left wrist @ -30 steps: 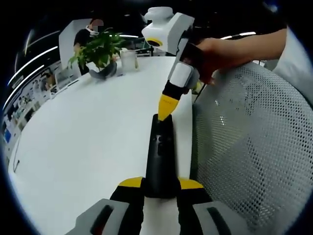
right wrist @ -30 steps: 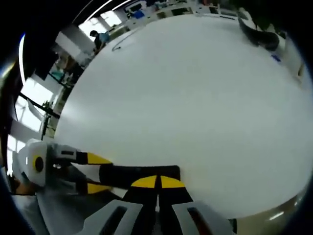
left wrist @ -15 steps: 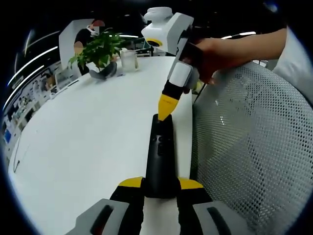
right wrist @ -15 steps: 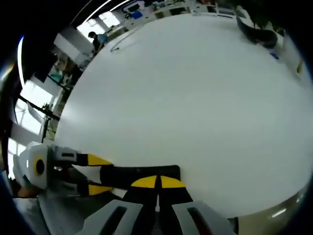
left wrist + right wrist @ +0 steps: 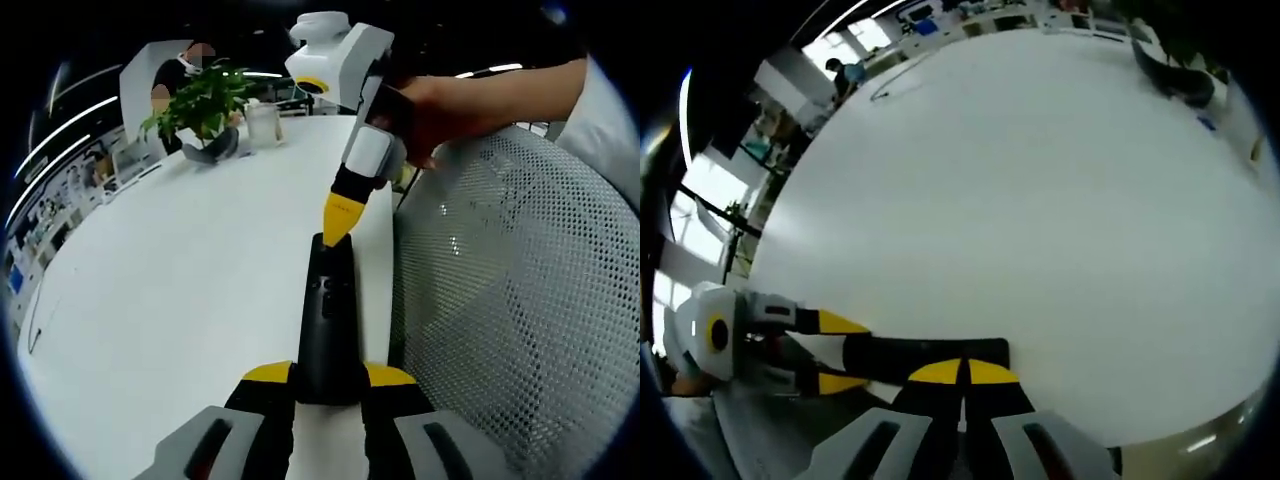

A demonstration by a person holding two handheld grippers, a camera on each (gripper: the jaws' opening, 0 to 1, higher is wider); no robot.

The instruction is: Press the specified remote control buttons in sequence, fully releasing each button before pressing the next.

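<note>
Left gripper point(image 5: 328, 375) fingers clamp the remote point(image 5: 328, 320); right gripper point(image 5: 338, 232) fingers, pressed together, hide its far end.

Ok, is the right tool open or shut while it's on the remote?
Shut. In the left gripper view the right tool tapers to one yellow tip on the far end of the black remote.

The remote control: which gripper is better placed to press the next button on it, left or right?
Probably the right. The right gripper, jaws together, has its yellow tip down at the far end of the remote control. The left gripper is clamped around the remote's near end, holding it steady on the white table.
</note>
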